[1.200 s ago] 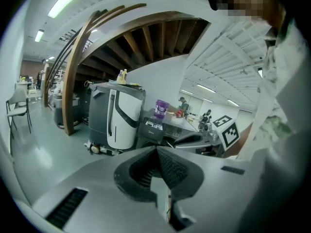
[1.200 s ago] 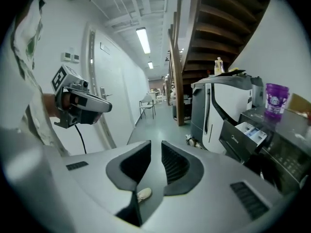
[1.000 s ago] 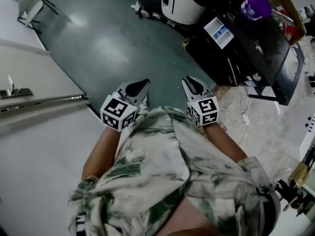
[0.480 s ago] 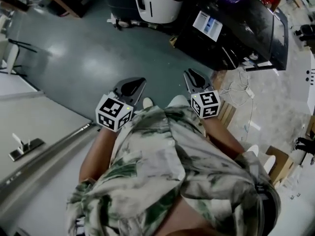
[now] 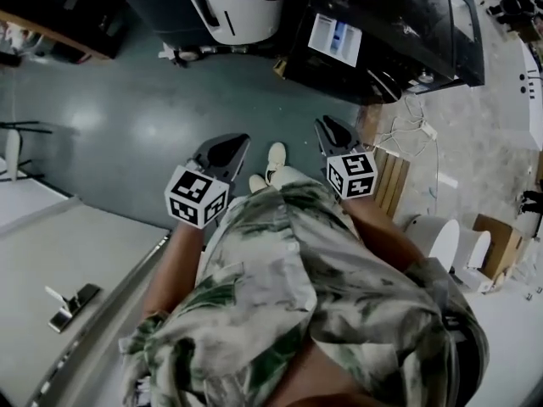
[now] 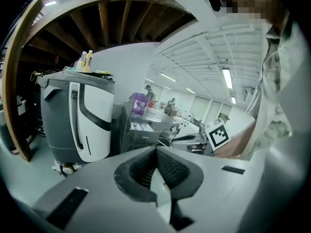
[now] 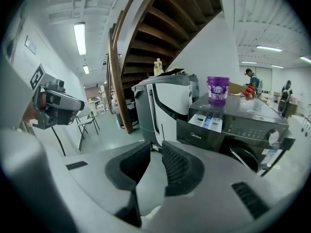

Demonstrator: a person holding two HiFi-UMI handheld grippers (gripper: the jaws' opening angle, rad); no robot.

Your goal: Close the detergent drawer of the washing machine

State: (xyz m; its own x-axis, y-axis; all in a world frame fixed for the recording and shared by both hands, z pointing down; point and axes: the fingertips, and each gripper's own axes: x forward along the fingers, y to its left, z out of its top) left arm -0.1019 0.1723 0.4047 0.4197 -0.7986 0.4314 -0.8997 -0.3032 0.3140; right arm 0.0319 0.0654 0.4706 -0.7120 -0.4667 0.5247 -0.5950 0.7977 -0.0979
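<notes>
Workshop, grey-green floor [image 5: 127,117], stairs [image 7: 160,28] behind. Black washing machine [image 5: 407,32] up ahead, well apart from both grippers. Detergent drawer [image 7: 210,122] sticking out at machine's top-left corner, white tray w/ blue insert, long axis running straight out of the front. Sits ahead & a bit right of right gripper [image 7: 155,147], the nearer one vs left gripper [image 6: 156,149]. Right jaws slightly parted, nothing btwn. Left jaws tip-to-tip, empty. Prob. calls for a straight push along that axis.

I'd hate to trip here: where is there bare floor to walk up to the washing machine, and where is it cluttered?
Bare green floor lies between the person's shoes, the white-and-grey machine and the washing machine. Crowded: cables, wooden slats and a cardboard box at the right.
</notes>
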